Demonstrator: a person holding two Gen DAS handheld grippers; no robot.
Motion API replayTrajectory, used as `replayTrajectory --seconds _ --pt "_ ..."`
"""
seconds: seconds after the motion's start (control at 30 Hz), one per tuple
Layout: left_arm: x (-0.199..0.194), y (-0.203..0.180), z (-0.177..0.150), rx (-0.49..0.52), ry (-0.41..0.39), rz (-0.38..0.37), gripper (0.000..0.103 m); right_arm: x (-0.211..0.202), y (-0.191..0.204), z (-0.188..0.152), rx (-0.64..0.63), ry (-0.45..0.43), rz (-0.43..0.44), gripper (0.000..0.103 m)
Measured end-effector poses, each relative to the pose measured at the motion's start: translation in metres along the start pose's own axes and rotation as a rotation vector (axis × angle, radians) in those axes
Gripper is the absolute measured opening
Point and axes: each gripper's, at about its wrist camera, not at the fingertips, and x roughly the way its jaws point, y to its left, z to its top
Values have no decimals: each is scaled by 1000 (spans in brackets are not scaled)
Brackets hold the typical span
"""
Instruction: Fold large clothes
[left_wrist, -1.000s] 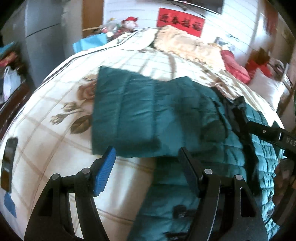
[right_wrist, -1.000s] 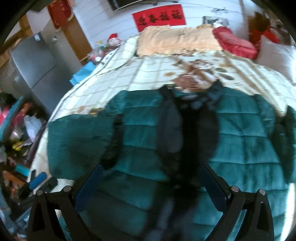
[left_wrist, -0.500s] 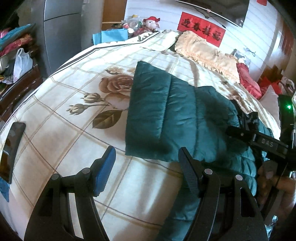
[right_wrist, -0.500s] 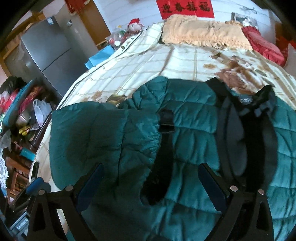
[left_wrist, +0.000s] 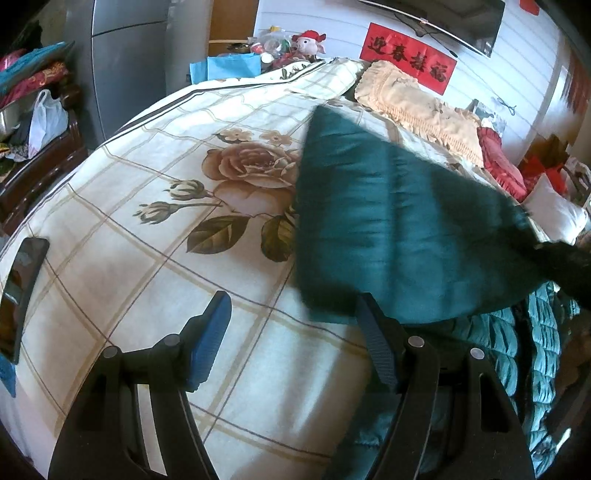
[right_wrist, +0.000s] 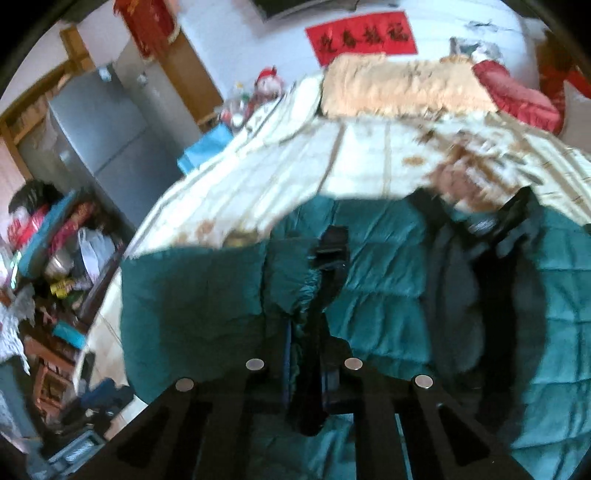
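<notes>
Since the earlier frame, right gripper (right_wrist: 306, 373) has just closed on the sleeve's black cuff (right_wrist: 325, 291); sleeve (left_wrist: 388, 229) now lifted. Left wrist view: left gripper (left_wrist: 291, 343) part open, empty, above bedspread (left_wrist: 155, 266); sleeve at 1 o'clock. Right wrist view: green jacket (right_wrist: 388, 295) spreads 12 to 3 o'clock.

- Left gripper (left_wrist: 291, 339): jaws stand apart, angled downward. Nothing lies between the pads. The blue-faced finger (left_wrist: 210, 343) sits on the left of the left wrist view, the dark ribbed finger (left_wrist: 376, 347) on the right.
- Right gripper (right_wrist: 306, 365): jaws have just been closing and now stand nearly together, angled downward. The pads pinch a fold of the green jacket's sleeve cuff (right_wrist: 310, 291), which rises from between them.
</notes>
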Motion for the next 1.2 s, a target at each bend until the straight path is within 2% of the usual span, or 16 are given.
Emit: replayTrajectory --seconds 0.17,0.37,0.67,0.83,1.0,1.2 --pt "5 -11 -3 21 19 -1 70 -46 -30 14 41 -87 -69 10" --pt "7 -29 -7 61 24 -7 70 -74 -68 14 96 -99 -158 10" --pt "20 -47 -12 96 67 -14 70 -104 -110 7 151 -111 -223 10" --pt "40 -65 -15 151 118 -2 70 -117 -122 9 179 -126 -221 9" --pt "58 -81 -4 187 118 32 70 -131 -120 14 176 -144 -197 9" --pt "73 -80 21 155 98 56 70 -156 -113 22 175 -202 -157 9"
